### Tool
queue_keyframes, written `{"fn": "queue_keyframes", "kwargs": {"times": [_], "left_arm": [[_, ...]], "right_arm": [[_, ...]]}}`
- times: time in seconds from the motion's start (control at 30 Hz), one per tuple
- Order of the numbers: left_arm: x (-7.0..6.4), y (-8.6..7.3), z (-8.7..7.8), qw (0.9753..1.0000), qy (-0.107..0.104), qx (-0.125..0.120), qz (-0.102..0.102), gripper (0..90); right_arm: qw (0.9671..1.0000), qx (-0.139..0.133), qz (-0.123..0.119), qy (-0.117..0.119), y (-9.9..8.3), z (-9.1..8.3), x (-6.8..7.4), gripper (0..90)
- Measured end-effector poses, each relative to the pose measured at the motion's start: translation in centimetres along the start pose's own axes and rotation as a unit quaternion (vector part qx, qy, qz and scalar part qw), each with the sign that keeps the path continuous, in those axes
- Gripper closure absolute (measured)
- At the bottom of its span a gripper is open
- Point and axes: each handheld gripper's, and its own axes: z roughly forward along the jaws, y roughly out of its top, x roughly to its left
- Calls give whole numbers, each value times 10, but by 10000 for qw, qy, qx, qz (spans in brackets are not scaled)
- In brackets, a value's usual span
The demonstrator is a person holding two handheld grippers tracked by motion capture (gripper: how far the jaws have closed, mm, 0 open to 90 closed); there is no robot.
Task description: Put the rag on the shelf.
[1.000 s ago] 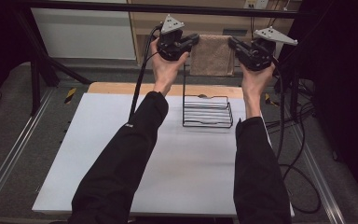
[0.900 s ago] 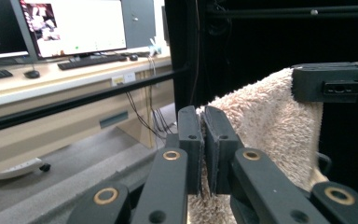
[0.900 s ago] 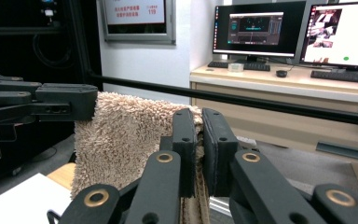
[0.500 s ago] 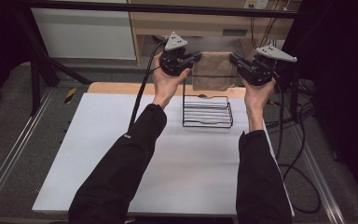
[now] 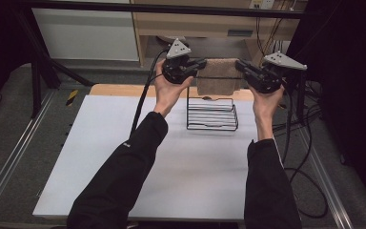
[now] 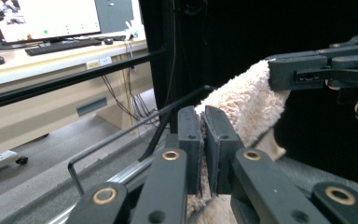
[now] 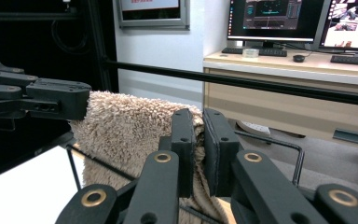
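Both hands are slightly higher and farther forward than half a second ago, and the towel (image 5: 218,76) has gone up with them, clear of the top bar of the wire rack (image 5: 212,114). I have the left hand-held gripper (image 5: 198,66) clenched on the towel's left top edge; in the left gripper view the pile is squeezed between the pads (image 6: 205,149). My right hand-held gripper (image 5: 242,67) is clamped on the opposite top edge, same picture in the right gripper view, cloth pinched between its pads (image 7: 196,144). I'm gripping at the two ends so the towel stays spread flat between them and hangs as a curtain rather than bunching. It hangs in the air above the rack's rear side, its lower edge near the top bar; I cannot tell whether it touches. The rack stands upright at the far edge of the white surface (image 5: 124,157), apart from everything else. My read: this is the carry-over step before draping, and the towel needs to come down straddling the bar. Risk is uneven height between the two grips, which would let it slide off one side.
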Motion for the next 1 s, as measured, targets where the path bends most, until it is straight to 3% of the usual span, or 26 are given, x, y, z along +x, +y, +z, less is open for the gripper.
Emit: {"fn": "queue_keyframes", "kwargs": {"times": [0.23,0.5,0.77,0.9,1.0], "left_arm": [[-9,-5,-6,9998,-123,123,59,850],[-17,-12,-8,9990,-90,420,115,830],[-20,-13,-14,9982,-206,551,104,756],[-20,-4,-20,9989,-253,393,-79,746],[-18,3,-20,9987,-290,319,-255,790]], "right_arm": [[9999,165,-16,36,-6,-11,4,830],[9995,307,-7,107,-15,-18,9,823],[9986,467,-61,223,-25,-21,8,820],[9983,516,-84,265,-26,-23,8,820],[9980,548,-109,278,-27,-23,8,820]]}}
